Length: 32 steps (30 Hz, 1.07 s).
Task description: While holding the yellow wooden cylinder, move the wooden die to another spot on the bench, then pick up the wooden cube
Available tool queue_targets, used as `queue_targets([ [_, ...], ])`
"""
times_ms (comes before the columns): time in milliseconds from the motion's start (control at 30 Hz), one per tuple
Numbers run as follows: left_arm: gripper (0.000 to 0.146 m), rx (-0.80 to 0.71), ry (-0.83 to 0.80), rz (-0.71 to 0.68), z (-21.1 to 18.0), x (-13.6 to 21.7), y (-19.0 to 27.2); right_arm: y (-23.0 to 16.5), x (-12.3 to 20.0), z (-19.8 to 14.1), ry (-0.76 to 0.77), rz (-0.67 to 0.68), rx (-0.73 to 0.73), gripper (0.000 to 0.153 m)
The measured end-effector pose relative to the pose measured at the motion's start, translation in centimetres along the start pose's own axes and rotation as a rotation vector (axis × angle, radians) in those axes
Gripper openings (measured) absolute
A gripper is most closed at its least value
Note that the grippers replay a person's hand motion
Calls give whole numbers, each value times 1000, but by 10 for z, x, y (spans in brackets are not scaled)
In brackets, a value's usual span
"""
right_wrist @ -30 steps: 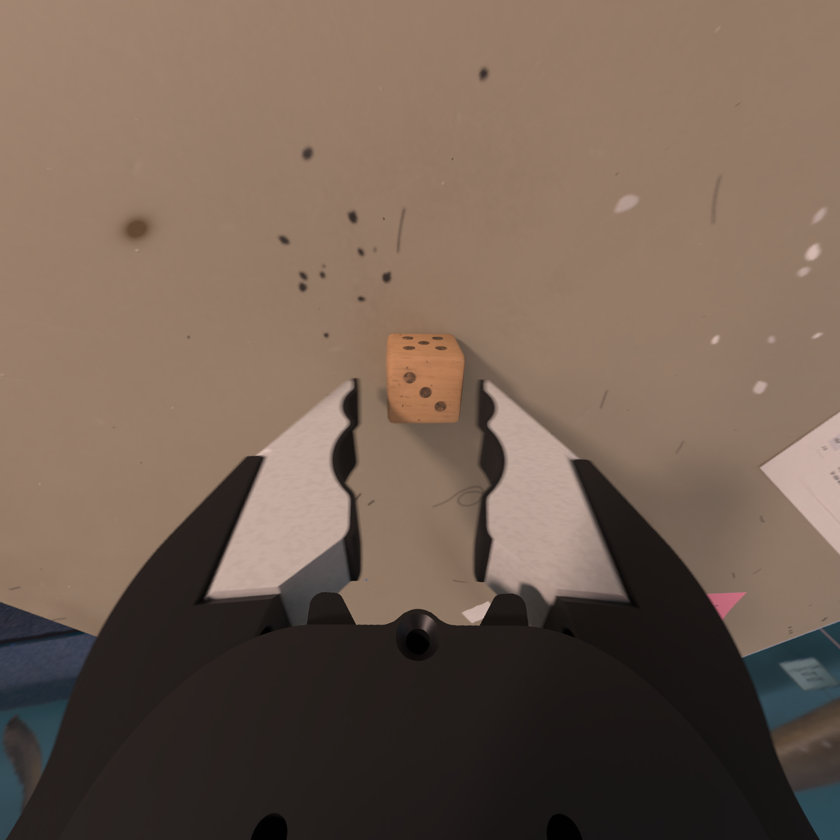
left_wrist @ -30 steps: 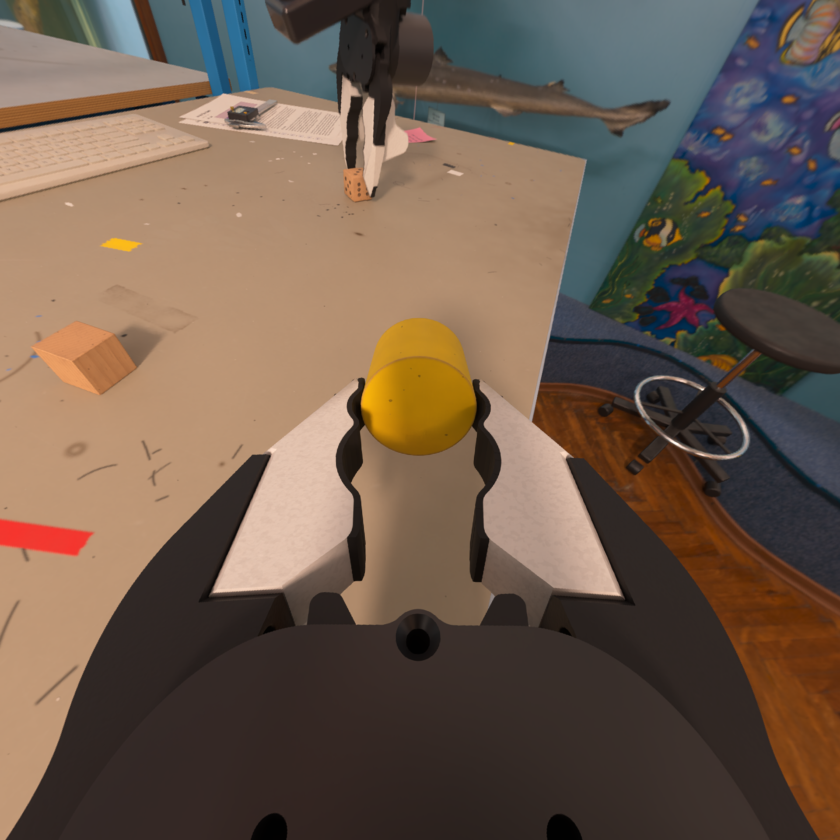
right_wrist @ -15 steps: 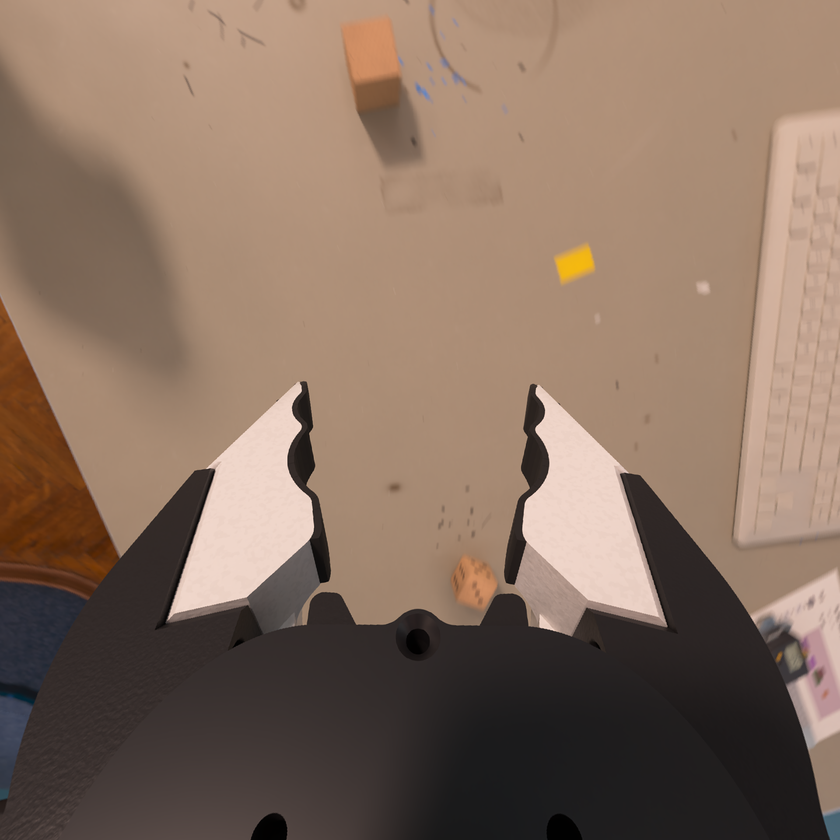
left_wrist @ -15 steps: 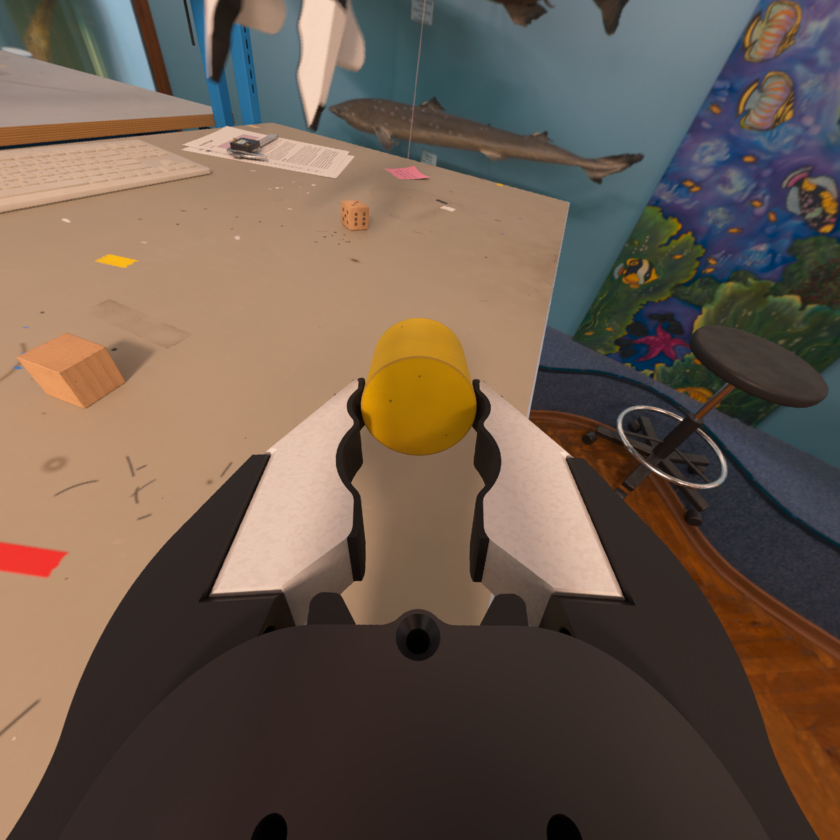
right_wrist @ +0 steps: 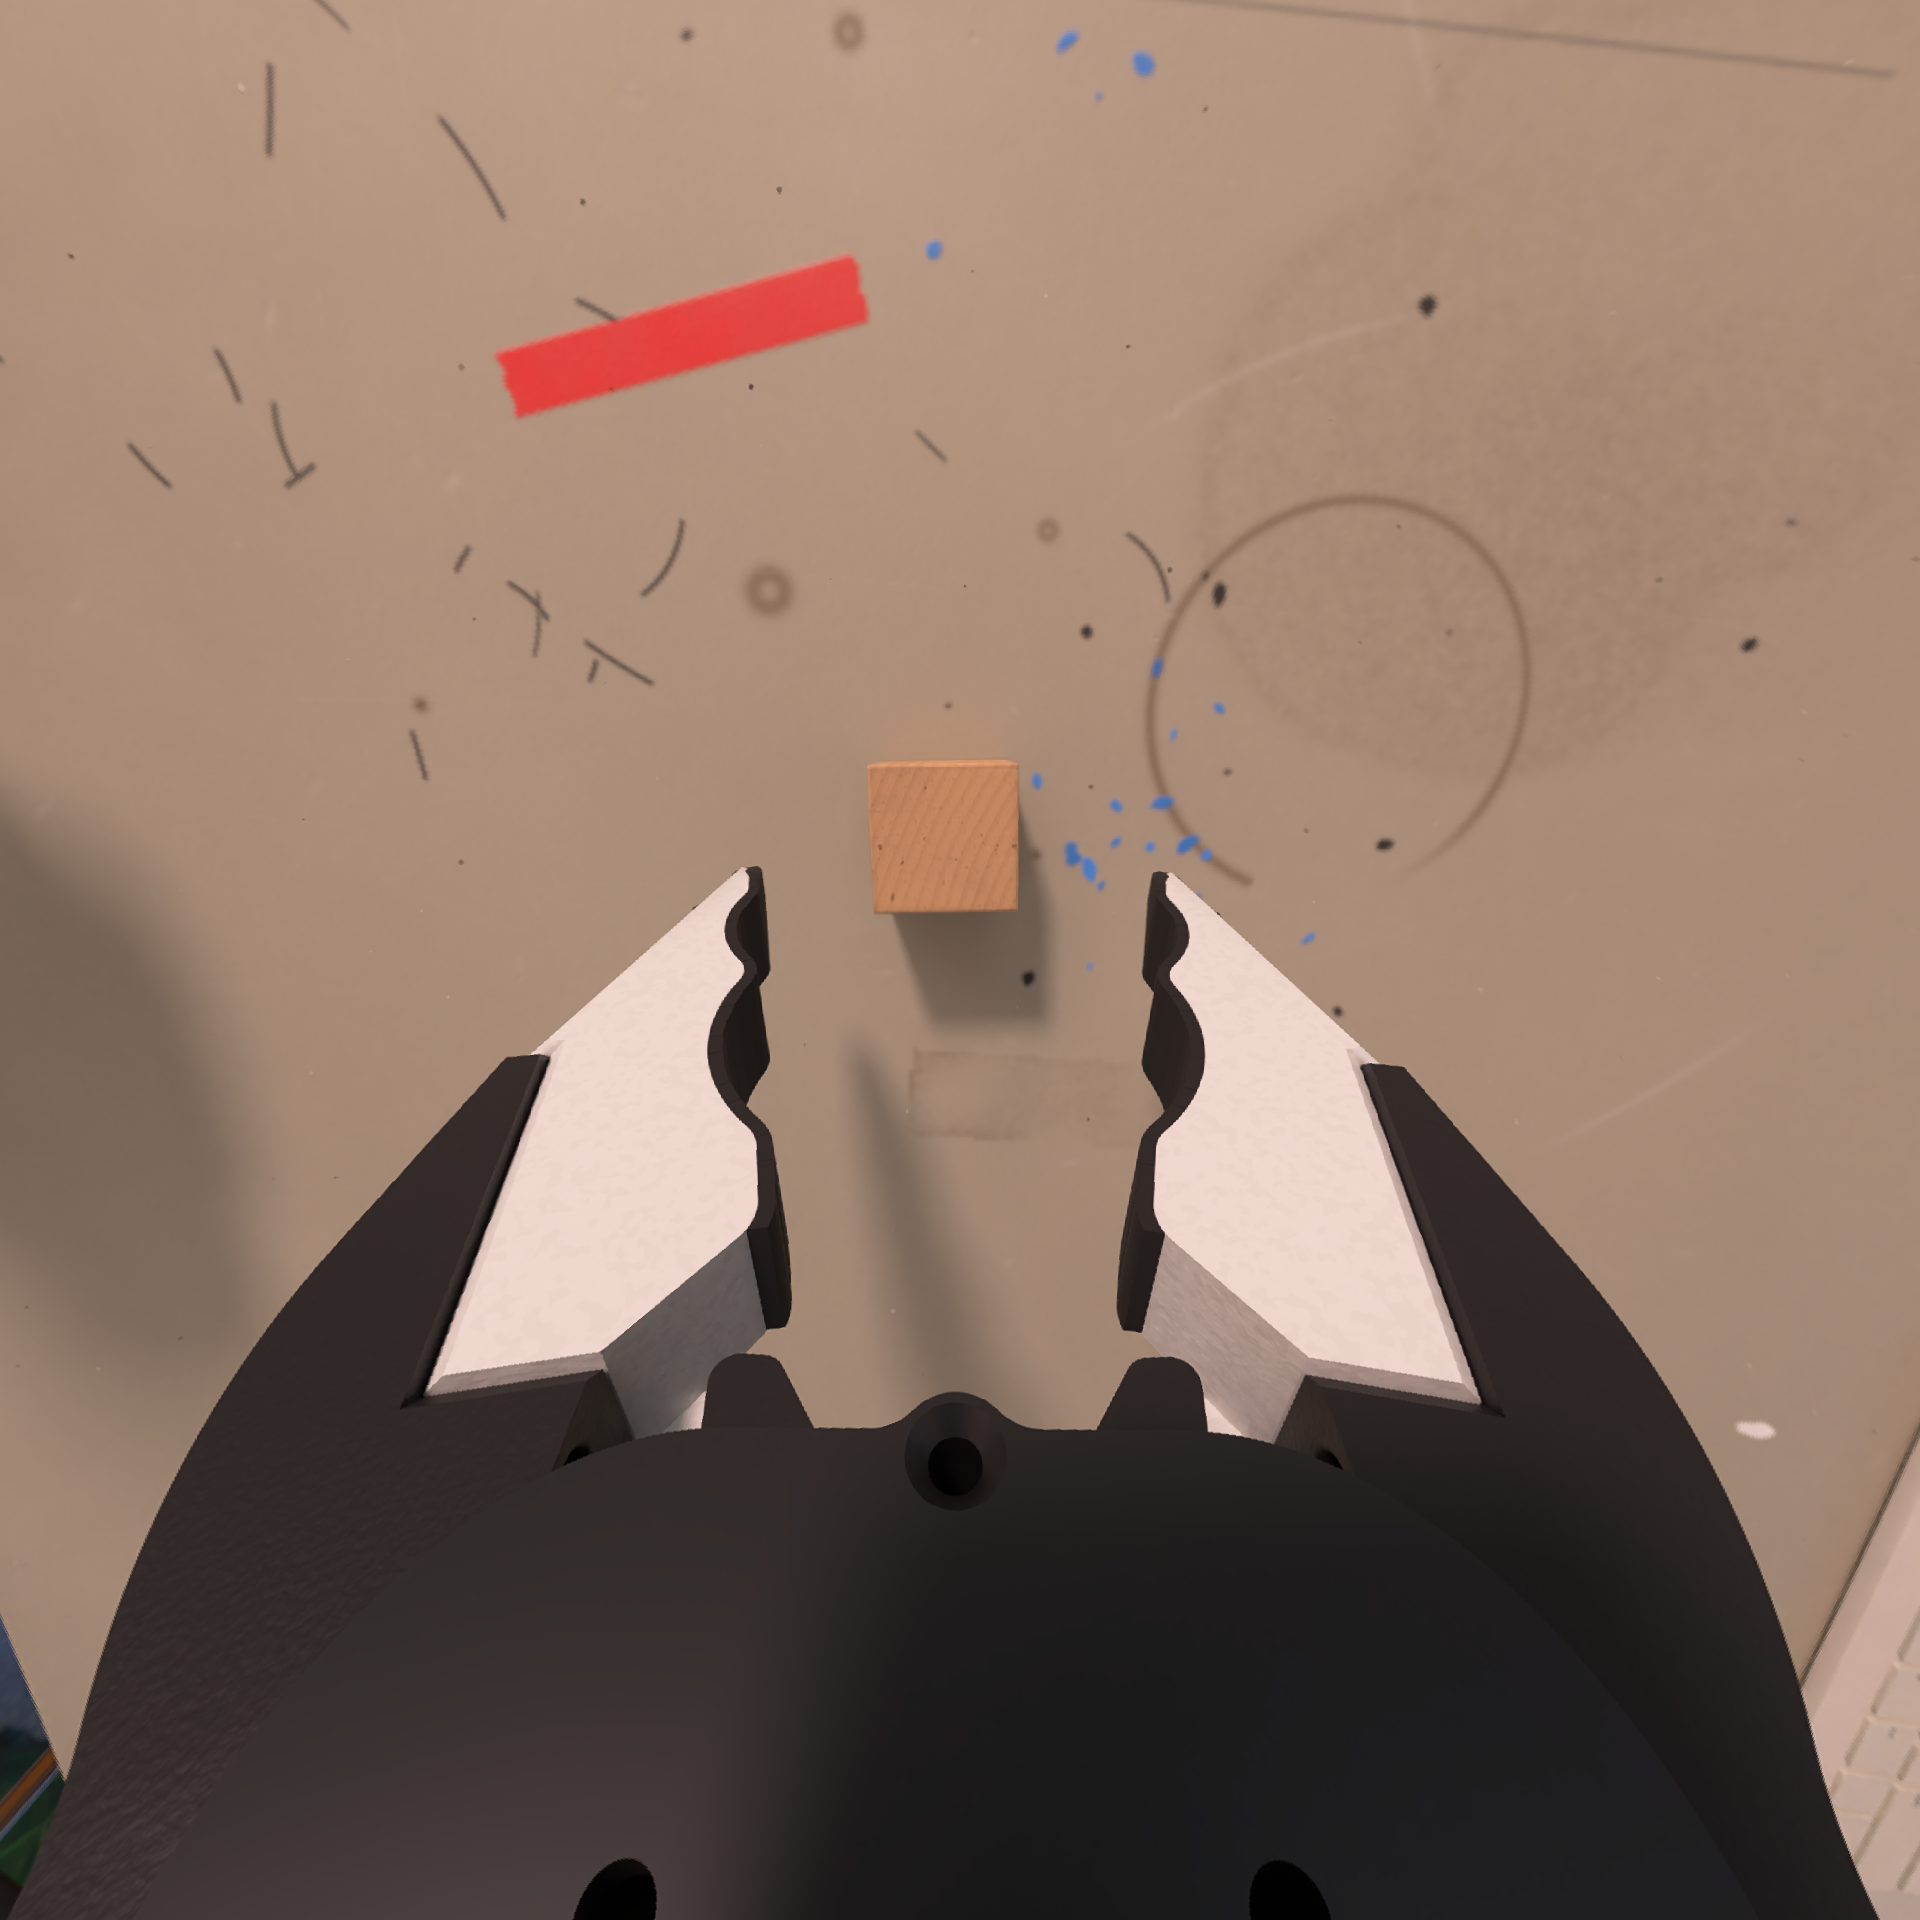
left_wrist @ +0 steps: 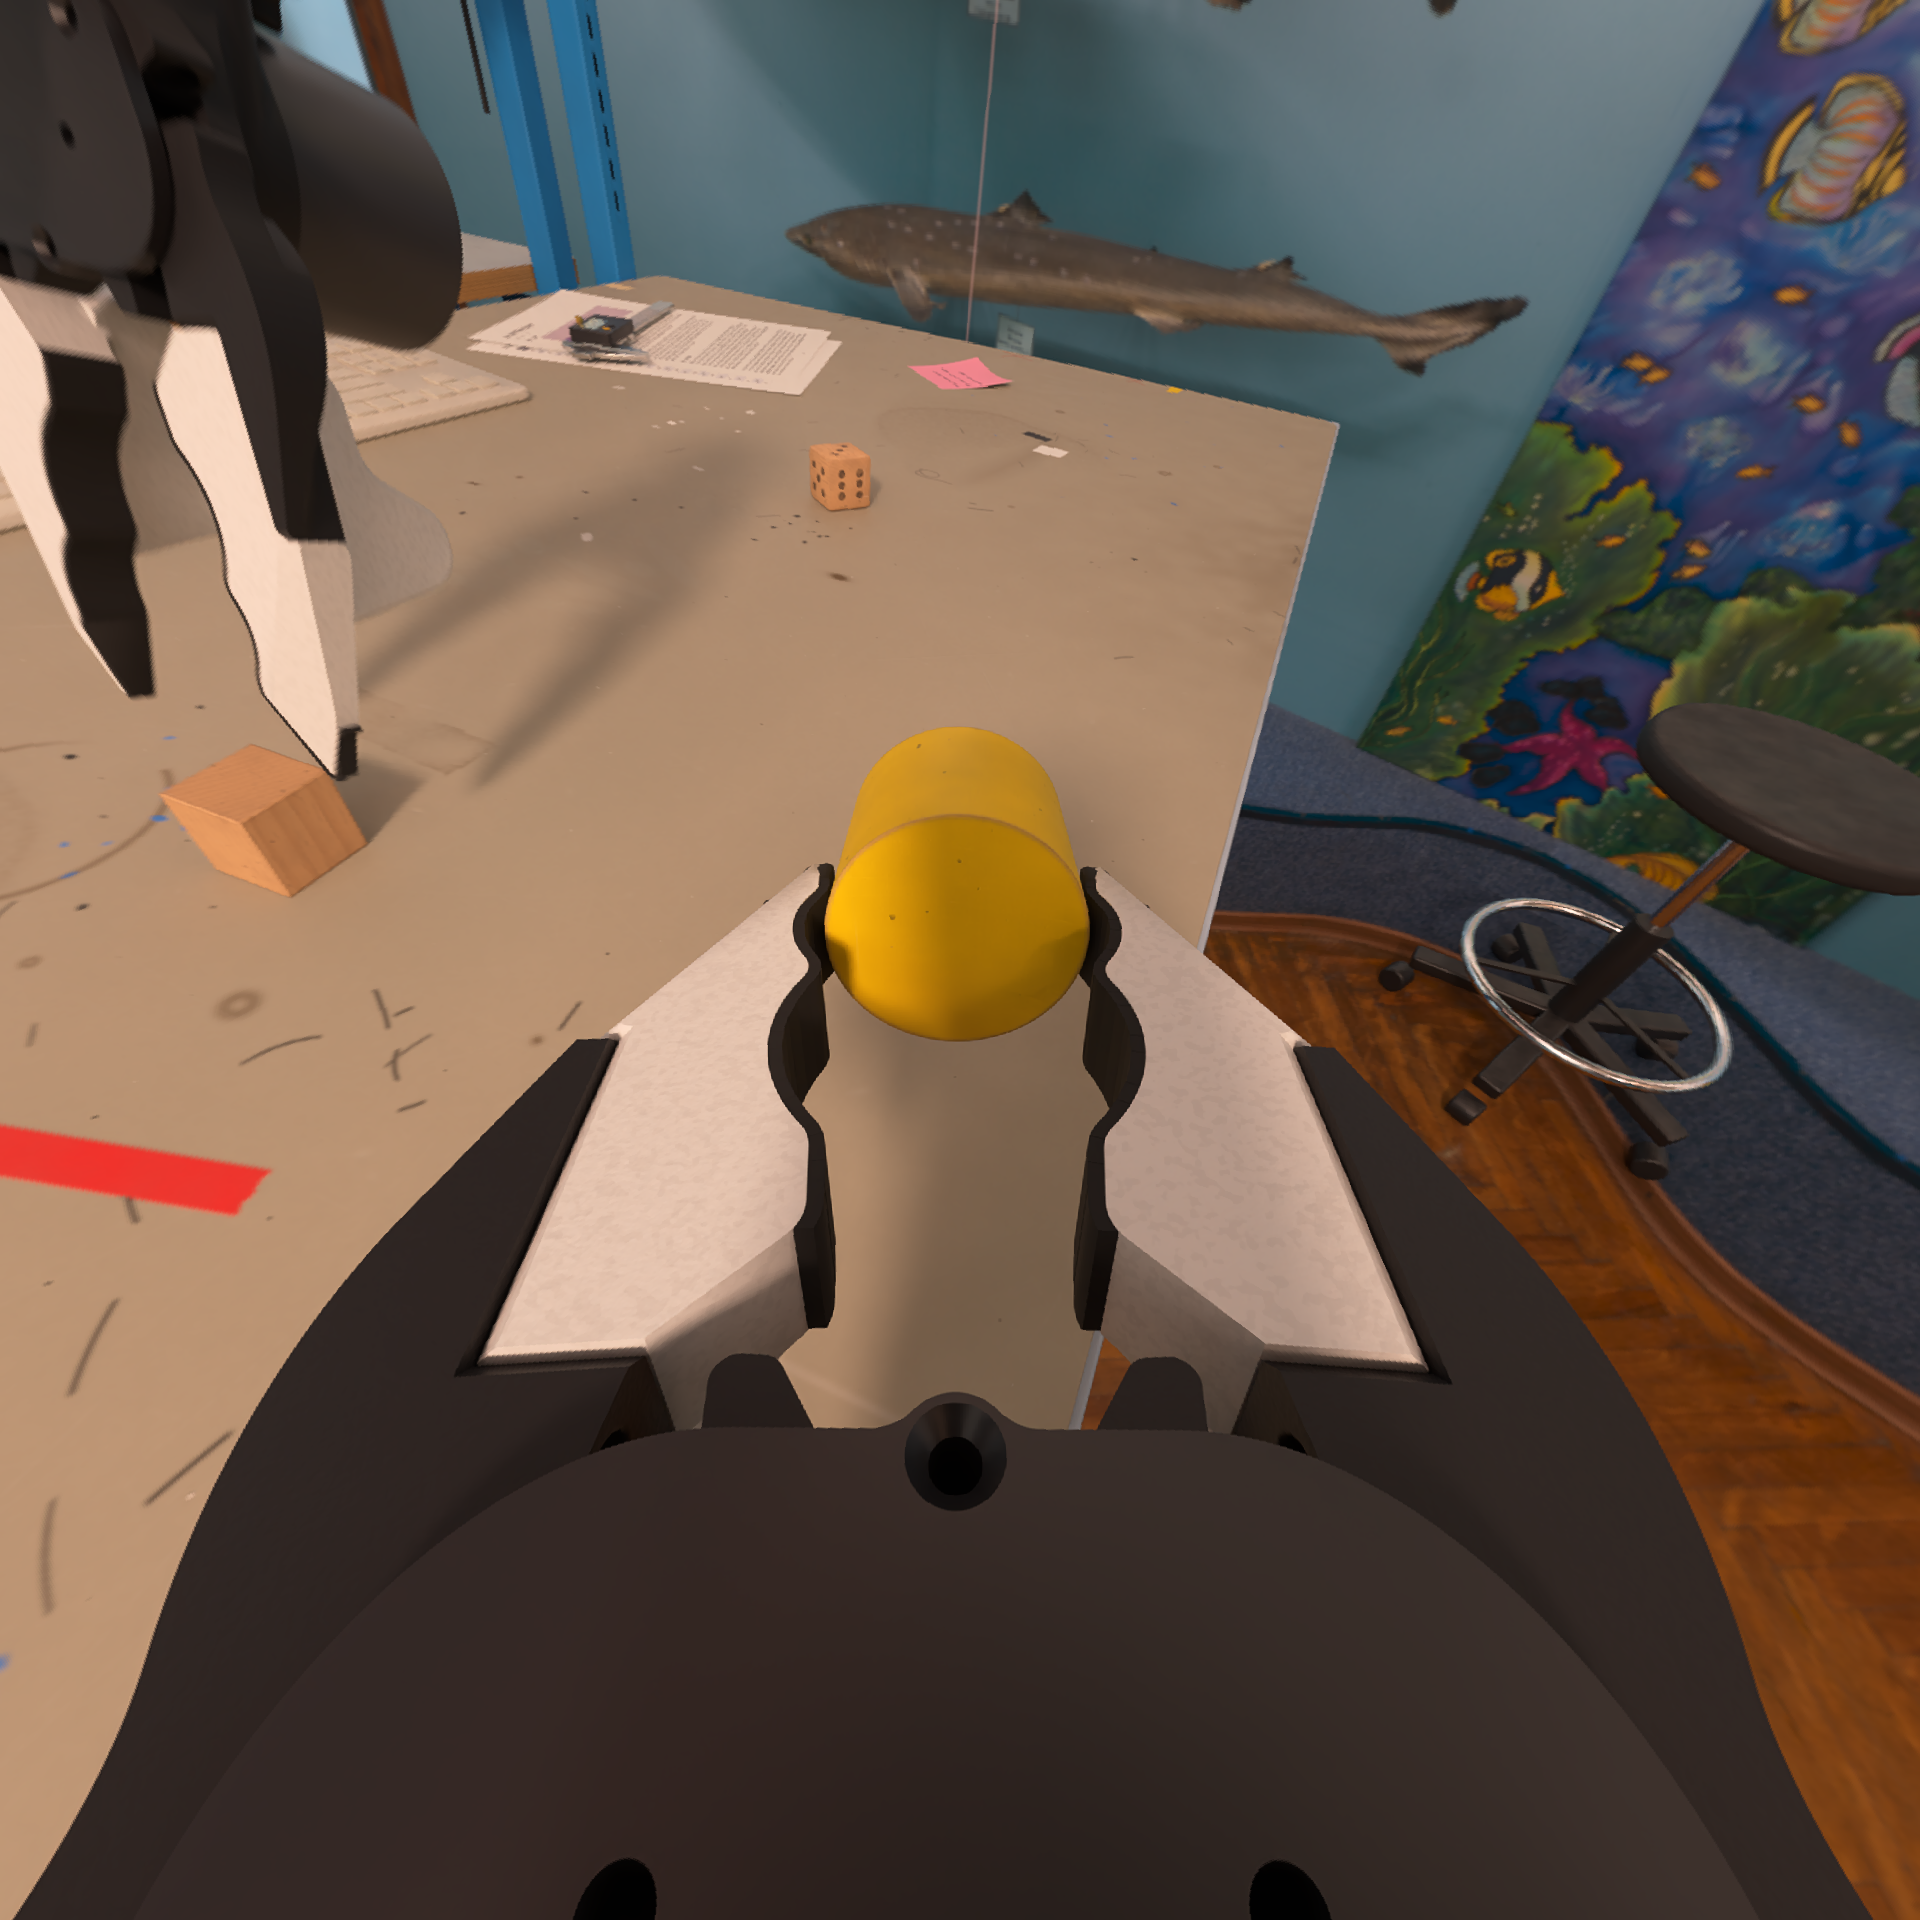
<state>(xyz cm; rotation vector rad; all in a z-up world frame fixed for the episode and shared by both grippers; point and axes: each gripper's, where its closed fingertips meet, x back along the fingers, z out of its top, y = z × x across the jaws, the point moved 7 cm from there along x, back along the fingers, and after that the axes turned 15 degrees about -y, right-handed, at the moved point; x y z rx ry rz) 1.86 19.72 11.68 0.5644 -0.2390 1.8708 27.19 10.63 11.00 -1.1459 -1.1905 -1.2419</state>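
Observation:
My left gripper (left_wrist: 956, 904) is shut on the yellow wooden cylinder (left_wrist: 951, 894) and holds it above the bench near its right edge. The wooden die (left_wrist: 840, 476) rests on the bench farther back. The plain wooden cube (left_wrist: 265, 818) sits on the bench at the left. My right gripper (right_wrist: 956, 883) is open and empty, pointing down above the cube (right_wrist: 943, 836), which lies just beyond its fingertips. In the left wrist view the right gripper (left_wrist: 234, 717) hangs over the cube, one fingertip (left_wrist: 332, 743) close to its far corner.
A white keyboard (left_wrist: 416, 390), papers (left_wrist: 675, 343) and a pink note (left_wrist: 961, 374) lie at the back of the bench. Red tape (right_wrist: 681, 332) marks the bench beyond the cube. The bench edge (left_wrist: 1247, 779) drops to a floor with a stool (left_wrist: 1766, 800).
My right gripper has left the die on the bench, risen, opened and travelled to above the wooden cube. My left gripper still holds the cylinder and has shifted slightly.

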Motion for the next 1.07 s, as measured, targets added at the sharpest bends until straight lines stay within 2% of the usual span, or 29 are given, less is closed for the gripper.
queue_targets([
  [200, 47, -3, 13, 30, 0, 8, -5, 3, -19, 5, -70, 8, 0, 63],
  [400, 47, 27, 38, 17, -2, 11, -9, -2, -27, 6, -81, 19, 22, 45],
  [467, 47, 34, 38, 14, -3, 10, -9, -1, -27, 5, -78, 22, 28, 33],
  [600, 47, 39, 21, 23, -5, 7, -11, 1, -26, 0, -108, 11, 16, 33],
  [700, 47, 35, 5, 44, -7, 7, -13, 2, -11, -15, -118, -9, -11, 33],
  [800, 47, 41, 3, 68, -8, 10, -16, 10, 22, -48, -96, -67, -96, 33],
  [867, 47, 50, 3, 94, -9, 13, -19, 16, 46, -83, -67, -109, -187, 33],
  [1067, 47, 93, 69, 171, -9, 27, -30, 20, 97, -223, -69, -196, -590, 33],
])
